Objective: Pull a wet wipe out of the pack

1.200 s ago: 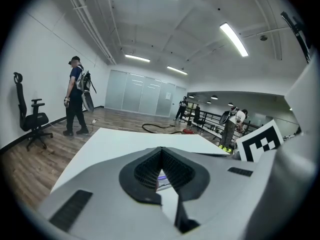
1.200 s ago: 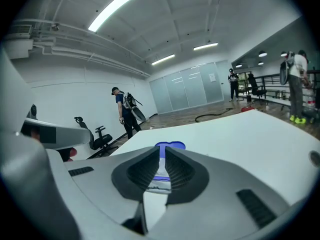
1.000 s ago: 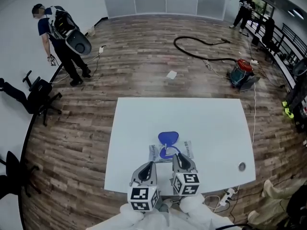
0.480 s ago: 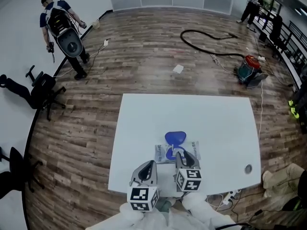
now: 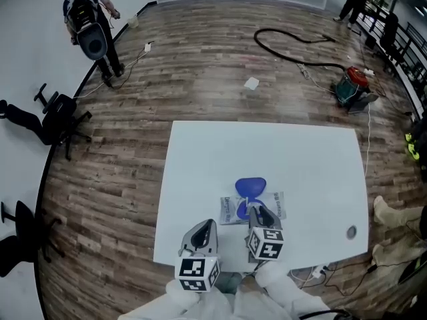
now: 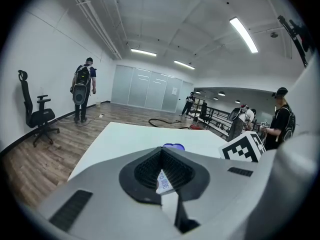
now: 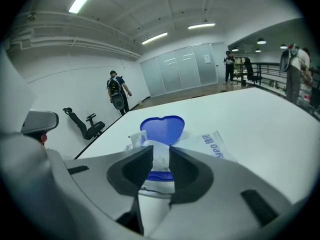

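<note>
A wet wipe pack (image 5: 275, 207) lies flat near the front of the white table (image 5: 267, 152), its blue lid (image 5: 250, 187) flipped open toward the far side. My right gripper (image 5: 259, 213) sits over the pack's opening. In the right gripper view its jaws (image 7: 160, 154) are shut on a white wipe (image 7: 161, 160) that rises from the opening in front of the lid (image 7: 161, 128). My left gripper (image 5: 203, 227) hovers just left of the pack, apart from it. Its jaws (image 6: 162, 156) are together, and a sliver of the pack (image 6: 163, 182) shows through the slit.
A round cable hole (image 5: 351, 231) is in the table's right front corner. On the wood floor are a black hose (image 5: 287, 49), a vacuum (image 5: 352, 89), a tipped office chair (image 5: 57, 119) and a person (image 5: 90, 25) at the far left.
The head camera has tilted, so the table sits higher in view. Both grippers keep their places by the pack. The person at the far left has walked farther away.
</note>
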`<state>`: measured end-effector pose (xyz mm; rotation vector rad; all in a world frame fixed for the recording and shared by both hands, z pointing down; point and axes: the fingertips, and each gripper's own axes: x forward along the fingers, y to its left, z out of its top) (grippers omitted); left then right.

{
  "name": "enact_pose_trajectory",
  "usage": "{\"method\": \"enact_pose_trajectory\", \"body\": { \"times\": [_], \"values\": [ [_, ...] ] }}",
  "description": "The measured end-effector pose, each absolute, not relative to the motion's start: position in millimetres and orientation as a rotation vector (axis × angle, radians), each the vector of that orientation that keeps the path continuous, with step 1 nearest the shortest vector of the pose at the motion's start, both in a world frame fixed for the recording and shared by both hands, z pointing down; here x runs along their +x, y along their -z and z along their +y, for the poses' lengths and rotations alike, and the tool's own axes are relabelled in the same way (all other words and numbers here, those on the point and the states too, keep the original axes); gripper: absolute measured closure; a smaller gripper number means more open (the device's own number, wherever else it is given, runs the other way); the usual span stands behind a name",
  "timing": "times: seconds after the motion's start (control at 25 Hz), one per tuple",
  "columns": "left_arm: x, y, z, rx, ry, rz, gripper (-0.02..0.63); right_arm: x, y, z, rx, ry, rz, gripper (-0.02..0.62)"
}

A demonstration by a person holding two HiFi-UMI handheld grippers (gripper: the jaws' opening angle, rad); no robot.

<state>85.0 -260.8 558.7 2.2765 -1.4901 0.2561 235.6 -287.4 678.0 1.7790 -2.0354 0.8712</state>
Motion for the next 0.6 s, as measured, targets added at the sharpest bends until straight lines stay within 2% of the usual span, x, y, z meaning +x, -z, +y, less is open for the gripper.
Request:
{"method": "enact_pose_trajectory", "body": {
  "times": [0.24,0.4,0.6],
  "values": [
    [77.9,-565.1,-263.5,2.267,-0.261,-1.488,0.609,231.9,-688.9,-284.8,1.777,-0.911,-2.003,0.494],
    [78.1,-566.0,-265.2,2.262,-0.260,-1.483,0.607,234.7,-690.9,-284.5,1.785,-0.895,-1.972,0.545],
    [73.7,-568.3,-264.7,2.251,-0.258,-1.478,0.609,234.2,-691.0,-284.0,1.793,-0.885,-1.948,0.566]
  ]
}}
